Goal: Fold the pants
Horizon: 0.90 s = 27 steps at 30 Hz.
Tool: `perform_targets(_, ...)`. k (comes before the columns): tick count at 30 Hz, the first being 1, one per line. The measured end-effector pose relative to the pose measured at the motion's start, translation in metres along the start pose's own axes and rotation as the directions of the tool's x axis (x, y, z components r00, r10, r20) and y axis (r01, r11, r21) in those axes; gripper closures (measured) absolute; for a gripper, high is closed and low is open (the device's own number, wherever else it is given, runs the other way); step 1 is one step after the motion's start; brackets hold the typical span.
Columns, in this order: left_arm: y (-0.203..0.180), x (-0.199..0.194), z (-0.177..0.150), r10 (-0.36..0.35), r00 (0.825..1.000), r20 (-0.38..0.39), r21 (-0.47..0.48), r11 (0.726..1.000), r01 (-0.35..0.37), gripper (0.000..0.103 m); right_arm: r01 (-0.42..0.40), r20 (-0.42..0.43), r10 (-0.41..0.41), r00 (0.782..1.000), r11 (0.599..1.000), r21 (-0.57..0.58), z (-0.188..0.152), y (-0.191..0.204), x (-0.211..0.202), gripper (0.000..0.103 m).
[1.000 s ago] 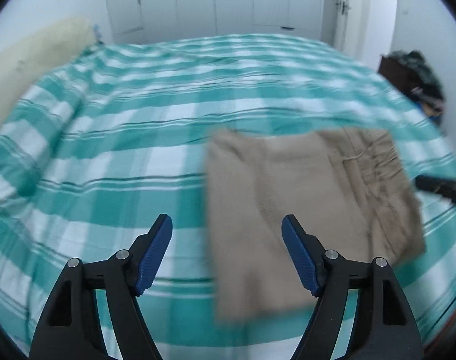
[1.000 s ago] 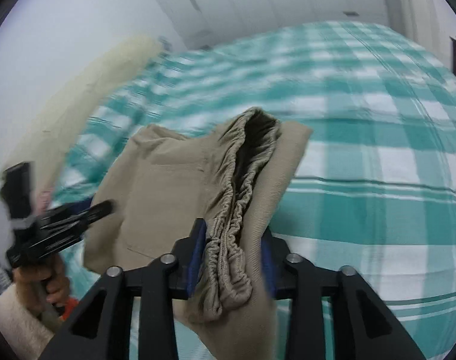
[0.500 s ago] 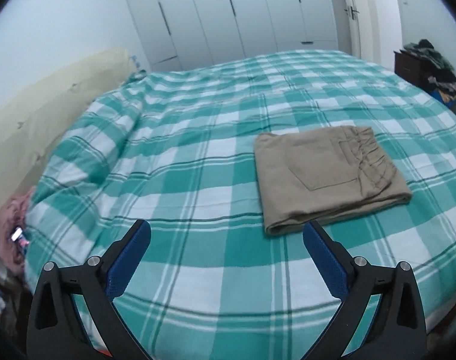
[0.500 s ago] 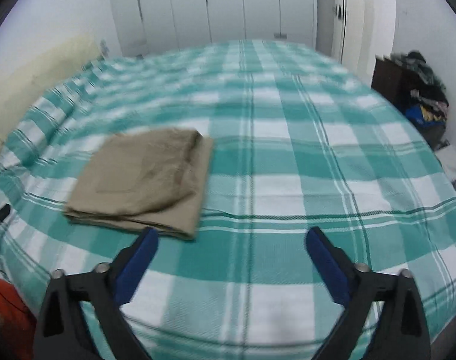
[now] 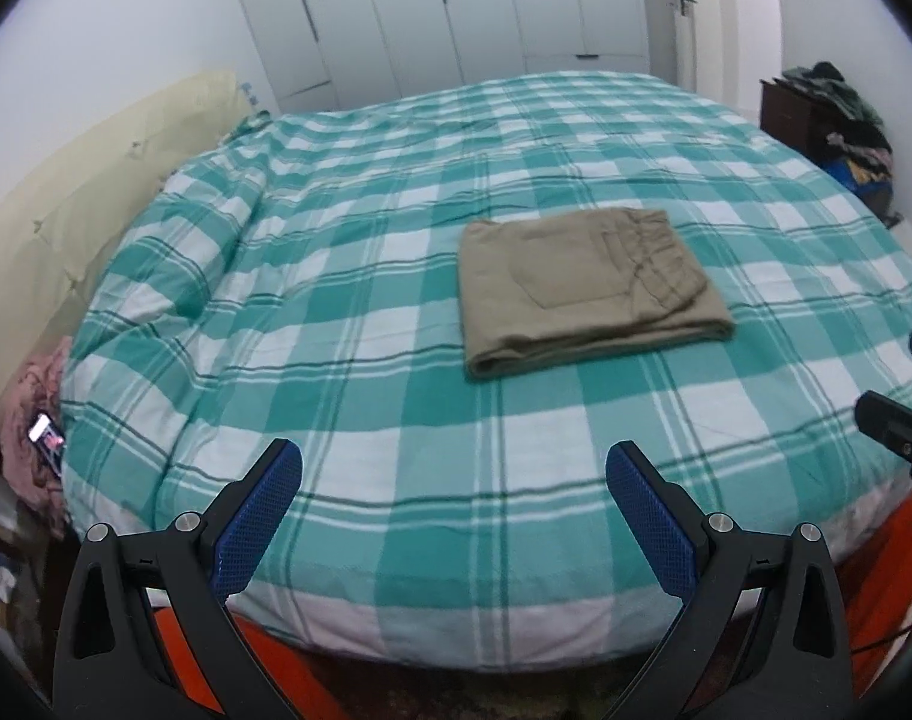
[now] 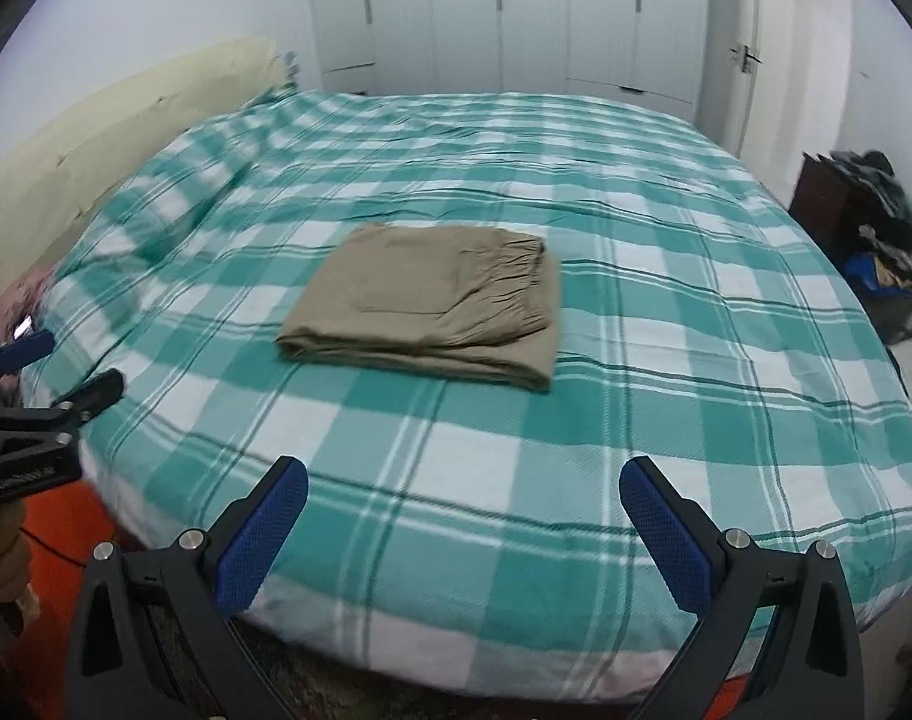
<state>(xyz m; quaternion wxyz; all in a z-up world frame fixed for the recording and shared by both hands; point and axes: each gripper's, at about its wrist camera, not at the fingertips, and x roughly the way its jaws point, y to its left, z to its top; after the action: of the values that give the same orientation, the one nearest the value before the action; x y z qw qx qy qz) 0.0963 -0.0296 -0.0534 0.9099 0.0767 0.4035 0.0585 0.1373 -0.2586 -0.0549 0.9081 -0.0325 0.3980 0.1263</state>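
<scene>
The tan pants (image 5: 588,288) lie folded in a flat rectangle on the green and white checked bed (image 5: 396,312), elastic waistband at the right; they also show in the right wrist view (image 6: 432,306). My left gripper (image 5: 453,468) is open and empty, back over the bed's near edge, well short of the pants. My right gripper (image 6: 463,483) is open and empty, also over the near edge. Each gripper shows at the edge of the other's view: the left one (image 6: 42,372), the right one (image 5: 900,396).
A cream headboard (image 5: 66,210) runs along the left. A pink cloth with a lit phone (image 5: 45,429) lies by the bed's left corner. A dark cabinet with piled clothes (image 5: 840,120) stands at the right. White wardrobe doors (image 6: 516,12) fill the back wall.
The right gripper let go of the pants' waistband and opened. Both grippers pulled back from the pants to the bed's near edge. The pants now lie folded and still.
</scene>
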Motion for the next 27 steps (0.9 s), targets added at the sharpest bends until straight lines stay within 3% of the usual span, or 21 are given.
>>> perform_targets(4, 0.002, -0.004, -0.002, -0.047, 0.999, -0.026, -0.02, 0.999, 0.046, 0.001, 0.004, -0.015, -0.004, 1.0, 1.0, -0.011, -0.003, 0.008, -0.009, 0.0)
perform_targets(16, 0.0, -0.013, -0.005, -0.045, 0.997, -0.058, 0.0, 0.999, 0.045, 0.001, 0.007, -0.032, -0.007, 0.999, 1.0, -0.009, -0.003, 0.011, -0.03, 0.0)
perform_targets(27, 0.002, -0.015, -0.009, -0.096, 0.988, -0.122, -0.013, 0.995, 0.095, 0.0, -0.023, -0.076, 0.022, 0.997, 1.0, -0.013, -0.002, 0.02, -0.034, 0.0)
